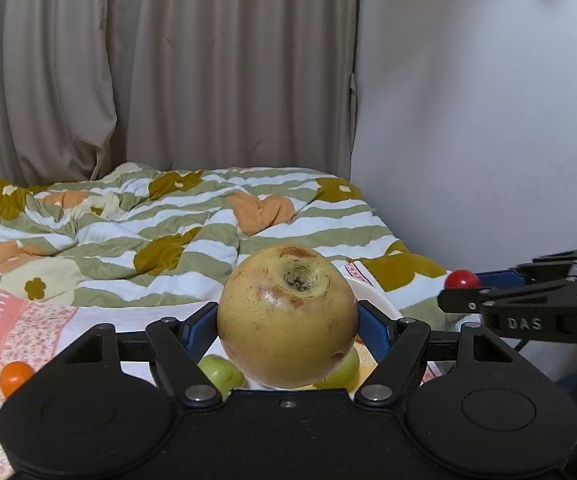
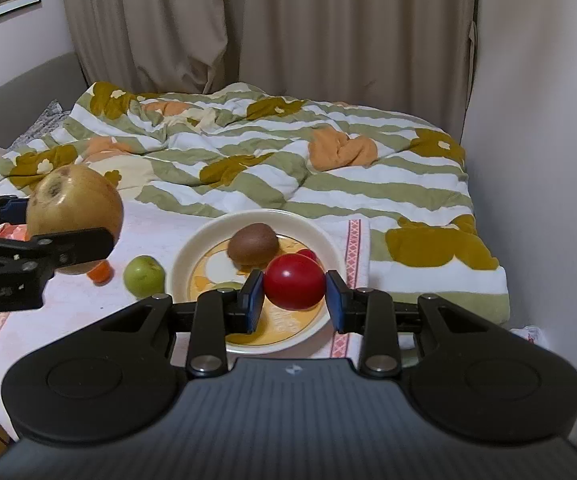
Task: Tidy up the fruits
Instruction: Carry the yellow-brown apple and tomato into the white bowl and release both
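Yellow apple (image 1: 287, 316) clamped in left gripper (image 1: 287, 322) | red fruit (image 2: 294, 282) pinched by right gripper (image 2: 295, 294) above plate (image 2: 192, 252)

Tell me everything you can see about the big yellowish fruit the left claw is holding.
The large round yellow-tan fruit has smooth, slightly glossy skin with brown speckles, reddish-brown bruises and a dark sunken pit facing the left camera. The left claw grips it between blue pads, lifted above the white patterned cloth, left of the cream plate. Nothing else visibly touches it.
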A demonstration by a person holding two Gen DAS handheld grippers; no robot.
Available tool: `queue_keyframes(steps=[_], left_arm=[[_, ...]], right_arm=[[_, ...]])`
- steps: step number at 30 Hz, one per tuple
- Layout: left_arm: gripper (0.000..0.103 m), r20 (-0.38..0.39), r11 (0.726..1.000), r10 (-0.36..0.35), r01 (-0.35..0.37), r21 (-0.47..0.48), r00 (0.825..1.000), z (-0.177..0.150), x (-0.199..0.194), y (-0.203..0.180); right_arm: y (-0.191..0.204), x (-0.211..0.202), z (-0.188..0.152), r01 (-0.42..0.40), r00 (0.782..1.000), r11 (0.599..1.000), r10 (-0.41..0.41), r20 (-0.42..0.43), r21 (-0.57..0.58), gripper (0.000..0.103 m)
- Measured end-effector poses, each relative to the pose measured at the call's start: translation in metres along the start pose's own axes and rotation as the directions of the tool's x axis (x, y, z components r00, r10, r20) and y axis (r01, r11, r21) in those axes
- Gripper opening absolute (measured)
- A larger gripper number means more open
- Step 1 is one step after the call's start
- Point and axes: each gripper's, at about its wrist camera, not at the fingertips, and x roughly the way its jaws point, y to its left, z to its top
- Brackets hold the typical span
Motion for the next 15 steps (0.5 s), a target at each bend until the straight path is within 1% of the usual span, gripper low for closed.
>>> queue_keyframes(steps=[8, 15], left_arm=[[0.077, -0.065, 1.0, 0.01, -0.009, 0.008, 0.998, 0.007, 0.061, -0.002], [0.077, -0.132, 0.999, 0.0, 0.005, 0.034, 0.991, 0.001, 0.115, 0.007]], right_arm=[[-0.018, 0.033, 0.0, -0.013, 0.999, 0.999, 0.015, -0.045, 0.039, 0.048], [-0.023, 0.059, -0.002, -0.013, 0.996, 0.999, 0.017, -0.09, 0.046, 0.048]])
